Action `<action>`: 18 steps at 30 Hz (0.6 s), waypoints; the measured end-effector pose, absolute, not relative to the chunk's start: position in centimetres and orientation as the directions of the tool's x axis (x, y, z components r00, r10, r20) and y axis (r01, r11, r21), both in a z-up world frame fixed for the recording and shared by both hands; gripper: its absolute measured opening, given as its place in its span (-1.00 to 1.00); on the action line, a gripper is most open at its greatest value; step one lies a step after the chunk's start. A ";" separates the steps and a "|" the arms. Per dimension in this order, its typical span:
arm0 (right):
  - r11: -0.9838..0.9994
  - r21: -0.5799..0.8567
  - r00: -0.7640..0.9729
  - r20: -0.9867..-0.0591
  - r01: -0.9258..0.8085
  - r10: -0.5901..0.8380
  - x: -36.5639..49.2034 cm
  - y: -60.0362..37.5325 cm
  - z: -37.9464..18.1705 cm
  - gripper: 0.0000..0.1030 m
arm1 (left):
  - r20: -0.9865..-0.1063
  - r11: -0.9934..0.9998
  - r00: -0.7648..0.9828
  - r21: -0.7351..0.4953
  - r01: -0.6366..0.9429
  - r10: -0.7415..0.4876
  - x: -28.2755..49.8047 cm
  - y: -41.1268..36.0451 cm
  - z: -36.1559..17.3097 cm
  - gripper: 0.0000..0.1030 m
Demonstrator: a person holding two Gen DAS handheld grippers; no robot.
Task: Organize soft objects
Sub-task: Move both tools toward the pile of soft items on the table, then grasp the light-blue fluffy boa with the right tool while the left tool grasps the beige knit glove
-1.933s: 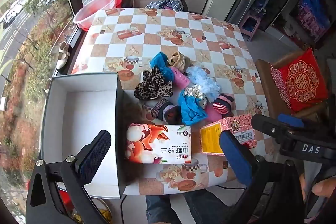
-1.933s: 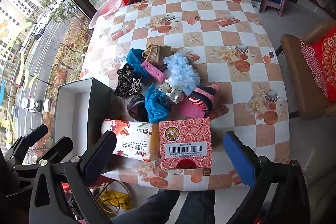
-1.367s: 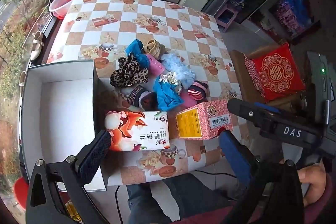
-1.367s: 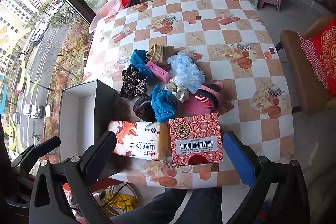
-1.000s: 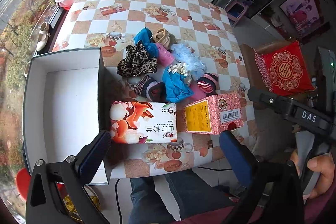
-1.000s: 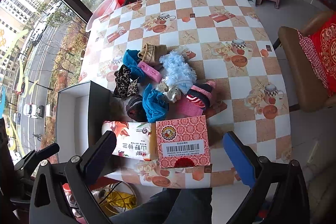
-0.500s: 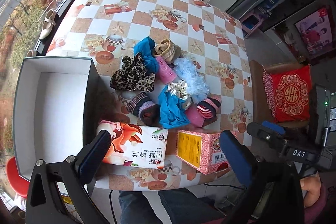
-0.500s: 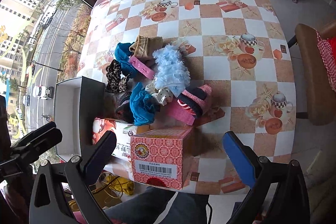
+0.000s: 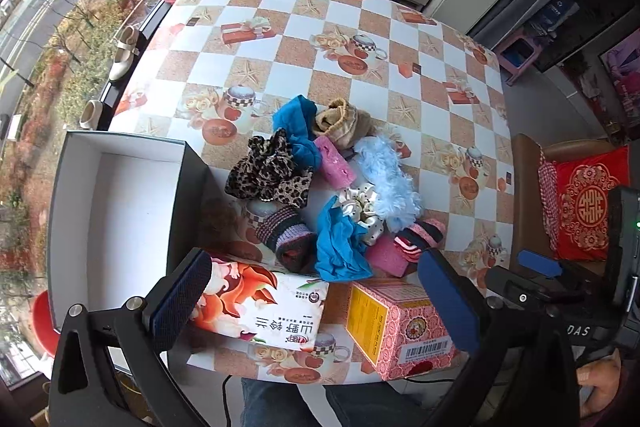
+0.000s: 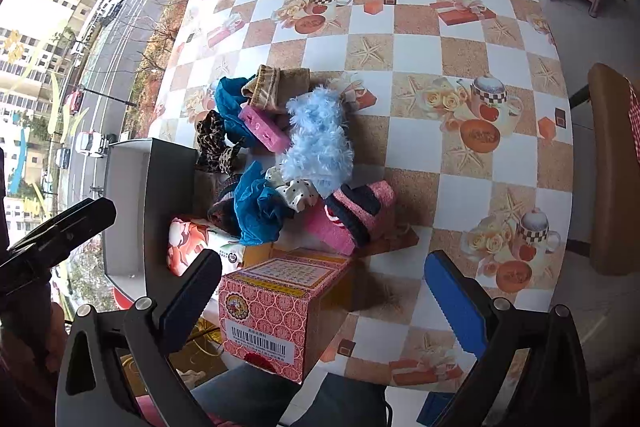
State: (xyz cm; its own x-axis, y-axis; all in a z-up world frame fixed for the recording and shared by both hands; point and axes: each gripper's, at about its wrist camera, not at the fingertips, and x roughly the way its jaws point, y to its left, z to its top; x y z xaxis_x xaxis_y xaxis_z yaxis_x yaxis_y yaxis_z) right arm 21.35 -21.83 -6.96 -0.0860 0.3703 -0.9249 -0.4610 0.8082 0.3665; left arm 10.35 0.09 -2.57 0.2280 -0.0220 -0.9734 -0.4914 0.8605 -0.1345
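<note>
A heap of soft objects (image 9: 324, 183) is seen on the checkered table: leopard scrunchie (image 9: 266, 173), blue cloths, pink sponges, fluffy light-blue piece (image 10: 318, 143), striped socks. An open white box (image 9: 120, 211) lies beside.

Ahead of the parted jaws, counts:

- Two crumpled bright-blue fabric pieces: one nearer (image 9: 340, 247), one farther (image 9: 298, 135).
- Two pink rectangular sponges: (image 9: 334, 163), (image 9: 386, 259).
- One leopard-print fabric scrunchie (image 9: 268, 175).
- One fluffy light-blue piece (image 9: 390, 183).
- One tan knitted piece (image 9: 344, 123).
- One cream polka-dot bow (image 9: 360, 207).
- Two striped knit socks: pink-and-navy (image 9: 420, 237), purple-and-dark (image 9: 286, 233).
- One open white-lined cardboard box (image 9: 120, 219).
- One floral tissue pack (image 9: 260, 307).
- One pink patterned carton (image 9: 400, 331).
</note>
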 end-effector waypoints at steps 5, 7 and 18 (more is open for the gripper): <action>0.788 0.371 -0.124 -0.925 -0.491 0.358 22.5 -21.3 -8.1 0.98 | -0.981 0.854 0.190 -0.071 -0.515 0.033 11.1 0.6 -3.1 1.00; 0.784 0.368 -0.135 -0.927 -0.500 0.349 22.9 -21.2 -8.7 0.98 | -0.982 0.854 0.182 -0.056 -0.518 0.046 11.5 0.7 -3.3 1.00; 0.794 0.351 -0.177 -0.936 -0.497 0.303 24.7 -19.0 -11.2 0.98 | -0.991 0.876 0.128 -0.040 -0.481 0.025 16.5 2.8 -6.5 1.00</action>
State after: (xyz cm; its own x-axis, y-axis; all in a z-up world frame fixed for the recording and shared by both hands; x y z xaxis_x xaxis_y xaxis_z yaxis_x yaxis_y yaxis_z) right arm 24.67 -19.02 -11.20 -0.1770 0.3030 -0.9364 -0.4966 0.7939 0.3508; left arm 16.45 2.77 -6.51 0.1281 0.0246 -0.9915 -0.4806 0.8760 -0.0403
